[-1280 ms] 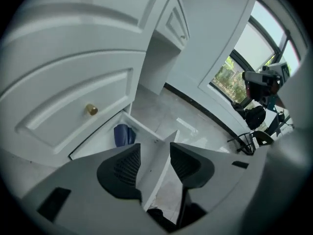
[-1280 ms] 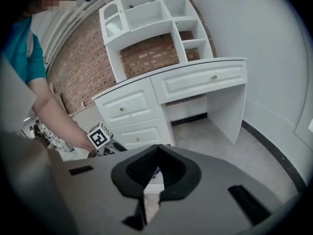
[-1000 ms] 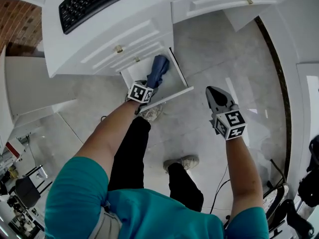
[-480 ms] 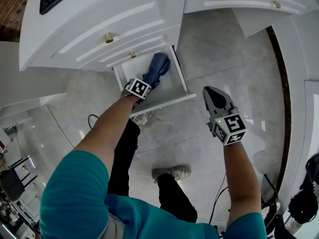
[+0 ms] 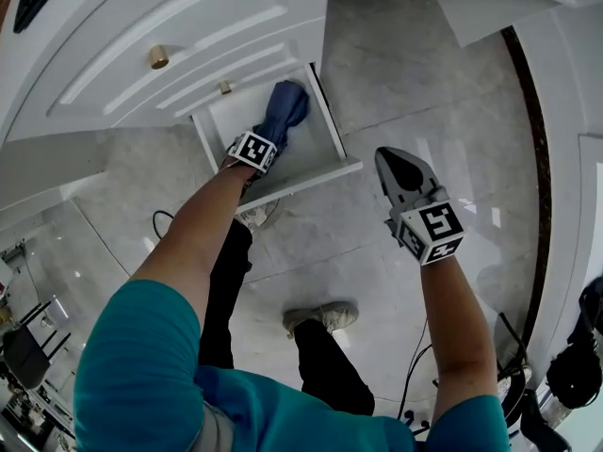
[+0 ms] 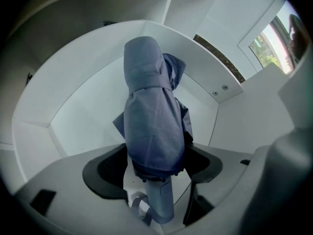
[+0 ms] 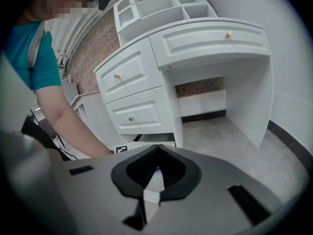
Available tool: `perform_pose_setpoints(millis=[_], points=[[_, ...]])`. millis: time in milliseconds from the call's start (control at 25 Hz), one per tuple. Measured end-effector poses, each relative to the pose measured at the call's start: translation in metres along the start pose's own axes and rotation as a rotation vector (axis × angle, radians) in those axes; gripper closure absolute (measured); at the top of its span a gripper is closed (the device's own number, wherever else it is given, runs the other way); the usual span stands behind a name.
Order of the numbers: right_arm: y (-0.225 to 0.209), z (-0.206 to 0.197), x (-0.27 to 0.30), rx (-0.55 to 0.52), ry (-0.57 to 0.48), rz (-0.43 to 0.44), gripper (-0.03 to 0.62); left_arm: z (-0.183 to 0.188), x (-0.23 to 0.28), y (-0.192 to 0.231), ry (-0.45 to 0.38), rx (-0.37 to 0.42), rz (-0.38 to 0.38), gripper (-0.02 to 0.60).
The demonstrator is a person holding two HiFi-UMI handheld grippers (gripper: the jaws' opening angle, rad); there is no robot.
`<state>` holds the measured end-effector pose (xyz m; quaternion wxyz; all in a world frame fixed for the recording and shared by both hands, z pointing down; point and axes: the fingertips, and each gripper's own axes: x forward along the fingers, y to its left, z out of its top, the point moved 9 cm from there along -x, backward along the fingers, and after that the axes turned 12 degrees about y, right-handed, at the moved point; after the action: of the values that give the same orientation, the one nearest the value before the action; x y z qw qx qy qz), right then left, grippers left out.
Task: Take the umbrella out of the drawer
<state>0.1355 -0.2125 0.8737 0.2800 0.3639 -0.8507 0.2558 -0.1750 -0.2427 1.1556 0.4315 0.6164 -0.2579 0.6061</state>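
My left gripper (image 6: 155,169) points steeply down into the open bottom drawer (image 5: 311,185) of the white desk (image 5: 188,26). Its jaws have just been opening and stand wide apart. The folded blue umbrella (image 6: 151,126) lies between them on the drawer's white floor. My left pad is clear of the fabric, and the right pad is just beside it. I cannot see either one pressing in, so I have no hold on it. The umbrella's grey handle (image 6: 160,199) and its wrist strap (image 6: 139,204) are at the end nearest my jaws. The bunched canopy runs away from me toward the back of the drawer. From the head view, the umbrella reaches from my marker cube toward the drawer's back wall. My right gripper (image 5: 388,158) hangs over the pale tiled floor (image 5: 424,83), well to the right of the drawer. Its jaws are closed tip to tip with nothing between them.
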Motion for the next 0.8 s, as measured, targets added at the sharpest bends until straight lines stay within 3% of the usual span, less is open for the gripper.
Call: perform_pose_setpoints(millis=[160,320,480,800], points=[[-0.009,-0.013,0.001,0.011,0.004,-0.018,0.572,0.004,0.007,-0.005,-0.042,0.028,0.028,0.253],[-0.011,-0.021,0.004,0.032,0.007,-0.031,0.572,0.006,0.002,0.000,-0.033,0.062,0.152,0.278],[-0.007,-0.024,0.005,0.034,0.014,-0.029,0.572,0.005,-0.006,0.004,-0.038,0.073,0.141,0.354],[-0.004,-0.015,-0.012,0.034,-0.001,-0.046,0.572,0.002,-0.025,-0.005,-0.068,0.120,0.147,0.364]])
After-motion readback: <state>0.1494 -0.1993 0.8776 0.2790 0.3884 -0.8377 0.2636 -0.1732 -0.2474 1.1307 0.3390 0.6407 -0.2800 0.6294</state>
